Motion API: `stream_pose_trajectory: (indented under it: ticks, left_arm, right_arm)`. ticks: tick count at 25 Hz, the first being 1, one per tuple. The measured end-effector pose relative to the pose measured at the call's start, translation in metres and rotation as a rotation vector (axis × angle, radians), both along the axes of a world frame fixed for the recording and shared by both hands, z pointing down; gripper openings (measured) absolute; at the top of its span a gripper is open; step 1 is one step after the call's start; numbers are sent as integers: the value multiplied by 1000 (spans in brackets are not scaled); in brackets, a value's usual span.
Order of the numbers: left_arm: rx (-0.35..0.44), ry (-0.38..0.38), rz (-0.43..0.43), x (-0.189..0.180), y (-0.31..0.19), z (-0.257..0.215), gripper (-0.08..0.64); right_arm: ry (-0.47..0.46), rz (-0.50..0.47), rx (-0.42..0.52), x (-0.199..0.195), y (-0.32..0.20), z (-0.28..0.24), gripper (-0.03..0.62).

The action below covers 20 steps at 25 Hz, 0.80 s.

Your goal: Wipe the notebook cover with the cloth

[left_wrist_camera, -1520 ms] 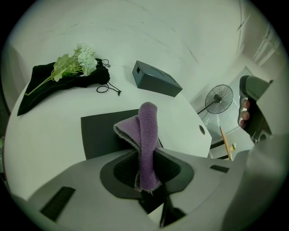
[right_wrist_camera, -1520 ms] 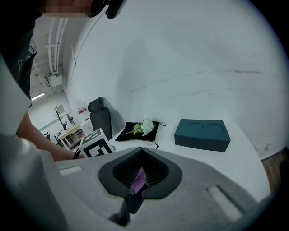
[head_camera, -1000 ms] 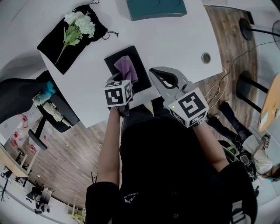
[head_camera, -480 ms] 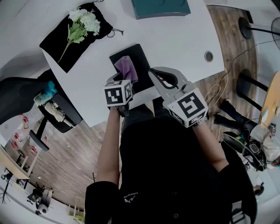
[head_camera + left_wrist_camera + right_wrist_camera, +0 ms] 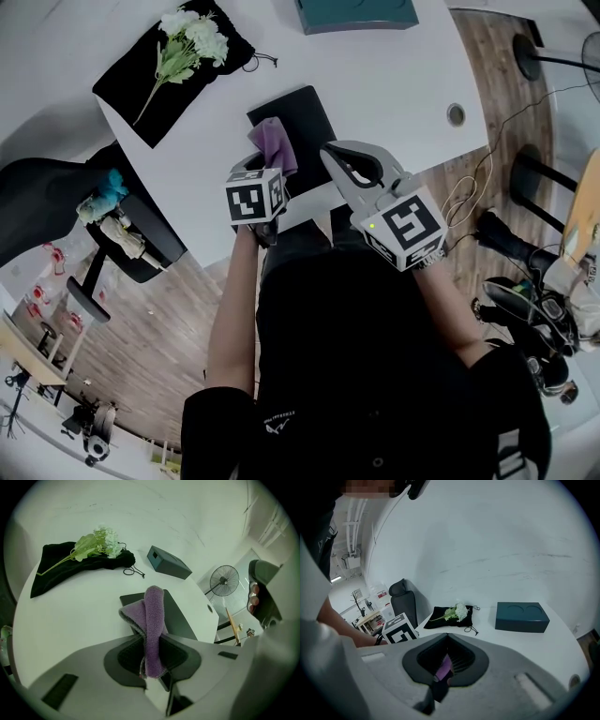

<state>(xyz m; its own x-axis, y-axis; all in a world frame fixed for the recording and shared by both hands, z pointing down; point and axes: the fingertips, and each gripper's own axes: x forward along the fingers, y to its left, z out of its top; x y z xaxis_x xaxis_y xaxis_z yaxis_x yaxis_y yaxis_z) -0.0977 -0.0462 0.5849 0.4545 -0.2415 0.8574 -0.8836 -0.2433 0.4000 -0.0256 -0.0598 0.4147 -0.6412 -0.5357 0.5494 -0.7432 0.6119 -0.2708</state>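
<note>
Left gripper [image 5: 152, 654] clamps the cloth [image 5: 153, 616] over the notebook [image 5: 179, 619].

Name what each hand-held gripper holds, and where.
Left hand-held gripper: the purple cloth, pinched at its bunched near end. Right hand-held gripper: nothing, jaws together.

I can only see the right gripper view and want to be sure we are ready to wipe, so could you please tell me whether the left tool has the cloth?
Observer: Yes, the left tool is shut on the purple cloth, which sticks out past its tips.
Operator: Thank you; where is the notebook?
Observer: The black notebook lies flat on the white table just ahead of that tool, with the cloth over its near part.
</note>
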Motion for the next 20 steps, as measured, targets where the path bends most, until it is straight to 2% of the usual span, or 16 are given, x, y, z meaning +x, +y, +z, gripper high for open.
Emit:
stream_pose_trajectory:
  ticks: [11,20]
  left_arm:
    - [3,10,-6,-20,6,2,84]
    - [8,-13,-51,-33,13,0,84]
  right_arm:
    - [3,17,-4,-18,9,4,5]
    - [2,-20,3,-26,14,3,5]
